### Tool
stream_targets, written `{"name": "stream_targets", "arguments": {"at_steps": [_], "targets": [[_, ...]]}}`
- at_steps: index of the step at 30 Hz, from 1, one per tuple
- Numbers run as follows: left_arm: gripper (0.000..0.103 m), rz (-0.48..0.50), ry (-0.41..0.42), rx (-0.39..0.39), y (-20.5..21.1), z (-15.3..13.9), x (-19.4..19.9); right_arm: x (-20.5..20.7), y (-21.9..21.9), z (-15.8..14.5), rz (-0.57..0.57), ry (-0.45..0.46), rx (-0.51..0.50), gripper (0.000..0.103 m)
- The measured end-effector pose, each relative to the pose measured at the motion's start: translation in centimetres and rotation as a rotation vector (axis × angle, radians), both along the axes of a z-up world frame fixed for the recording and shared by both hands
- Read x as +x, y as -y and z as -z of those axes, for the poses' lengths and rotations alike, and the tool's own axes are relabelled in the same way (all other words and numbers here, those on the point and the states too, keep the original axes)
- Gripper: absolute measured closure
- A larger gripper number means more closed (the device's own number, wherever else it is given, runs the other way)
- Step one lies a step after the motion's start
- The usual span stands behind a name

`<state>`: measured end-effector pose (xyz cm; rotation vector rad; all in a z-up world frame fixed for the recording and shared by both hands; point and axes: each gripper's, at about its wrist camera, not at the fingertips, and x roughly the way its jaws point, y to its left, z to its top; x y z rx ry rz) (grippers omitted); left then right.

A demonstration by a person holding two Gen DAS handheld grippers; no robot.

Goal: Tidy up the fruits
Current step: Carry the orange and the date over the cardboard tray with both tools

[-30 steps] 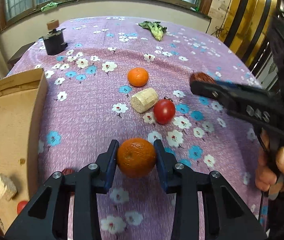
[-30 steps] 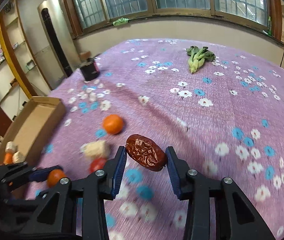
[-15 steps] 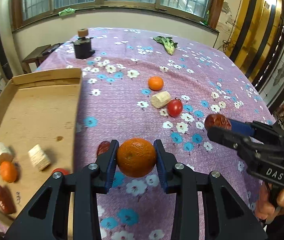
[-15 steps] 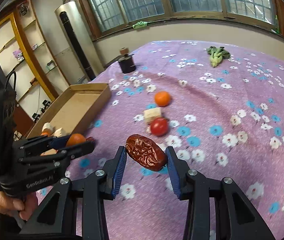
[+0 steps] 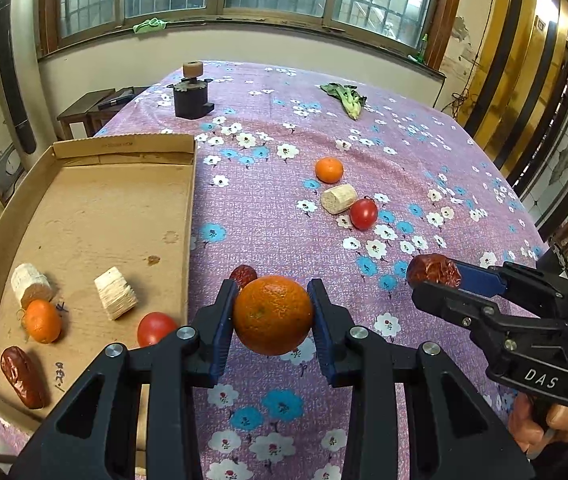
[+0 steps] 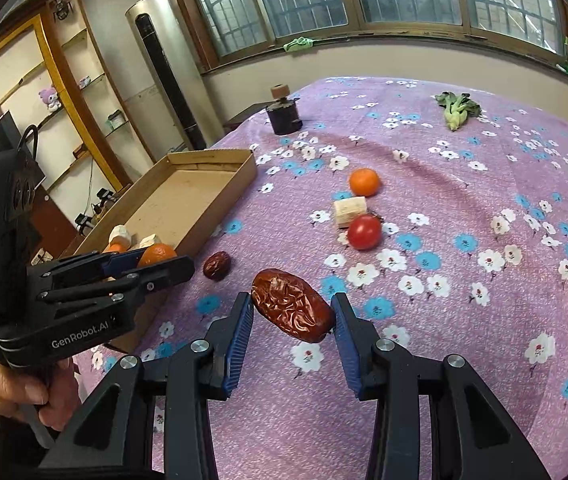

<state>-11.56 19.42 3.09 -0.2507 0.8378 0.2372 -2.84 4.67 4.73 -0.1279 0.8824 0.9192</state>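
My left gripper (image 5: pixel 271 316) is shut on an orange tangerine (image 5: pixel 272 314), held above the cloth just right of the cardboard box (image 5: pixel 83 216). My right gripper (image 6: pixel 292 314) is shut on a wrinkled red date (image 6: pixel 292 305), held above the cloth; it shows in the left wrist view (image 5: pixel 435 271) to the right. On the cloth lie another date (image 6: pixel 217 265), a tangerine (image 6: pixel 364 182), a tomato (image 6: pixel 364 232) and a pale cut piece (image 6: pixel 350 210). The box holds a tangerine (image 5: pixel 43 321), a tomato (image 5: pixel 155 328), a date (image 5: pixel 23 376) and two pale pieces (image 5: pixel 115 293).
The table has a purple flowered cloth (image 5: pixel 404 160). A dark block with a spool on top (image 5: pixel 191 96) and a green leafy vegetable (image 5: pixel 348 98) lie at the far end. The box overhangs the table's left edge. Shelves and a tall air conditioner (image 6: pixel 163 72) stand left.
Both grippers have pulled back and up, toward the box side, each keeping its fruit. More of the box and its contents have come into the left wrist view.
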Motion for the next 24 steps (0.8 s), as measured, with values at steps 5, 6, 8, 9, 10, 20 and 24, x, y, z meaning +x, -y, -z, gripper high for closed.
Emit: {"name": "stream_targets", "arguments": {"at_steps": [5,6,8,9,10,20,24], "targets": [[0.070,-0.005,0.006,-0.006,-0.2,0.0,-0.5,-0.6,-0.5,0.0,-0.013,0.001,-0.006,0.062],[0.070,-0.006,0.007,-0.008,-0.3,0.0,-0.6,-0.7,-0.7,0.0,-0.016,0.002,-0.008,0.062],[0.070,-0.009,0.008,-0.011,-0.4,0.0,-0.6,-1.0,-0.9,0.0,-0.022,0.003,-0.010,0.062],[0.070,-0.010,0.009,-0.011,-0.4,0.0,-0.7,-1.0,-1.0,0.0,-0.025,0.004,-0.011,0.062],[0.070,-0.011,0.009,-0.012,-0.5,0.0,-0.8,-1.2,-1.1,0.0,-0.029,0.004,-0.013,0.062],[0.070,-0.027,0.015,-0.020,-1.4,-0.1,-1.4,-1.9,-2.3,0.1,-0.056,0.001,-0.019,0.062],[0.070,-0.034,0.016,-0.021,-1.8,-0.2,-1.5,-2.3,-3.0,0.1,-0.072,0.000,-0.024,0.062]]}}
